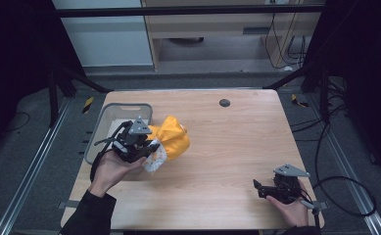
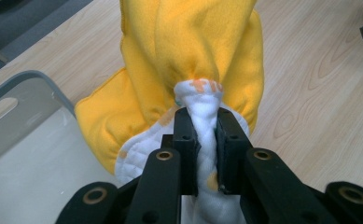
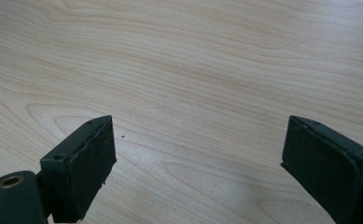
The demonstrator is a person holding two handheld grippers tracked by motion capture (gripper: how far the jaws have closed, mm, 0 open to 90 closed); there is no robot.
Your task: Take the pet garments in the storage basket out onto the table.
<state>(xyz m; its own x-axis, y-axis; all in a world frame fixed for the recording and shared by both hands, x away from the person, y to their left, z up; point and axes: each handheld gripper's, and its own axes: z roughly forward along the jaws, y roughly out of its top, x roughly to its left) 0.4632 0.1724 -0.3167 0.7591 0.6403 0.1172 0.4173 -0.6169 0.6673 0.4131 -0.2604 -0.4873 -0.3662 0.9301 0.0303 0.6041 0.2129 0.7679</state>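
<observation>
One yellow garment (image 1: 174,139) with a white quilted lining (image 2: 206,140), bunched on the wooden table (image 1: 227,156) just right of the grey bin (image 1: 110,117), touching its right rim. Left gripper (image 1: 146,152): fingers (image 2: 186,140) clamped on a twisted fold of the white lining, at the garment's near left edge, beside the bin. Right gripper (image 1: 261,188): well right of the bin, near the table's front right corner, fingers (image 3: 88,158) wide apart over bare wood, nothing between them. One dark round spot (image 1: 224,103) on the table, beyond the garment. Nothing stands between garment and bin.
</observation>
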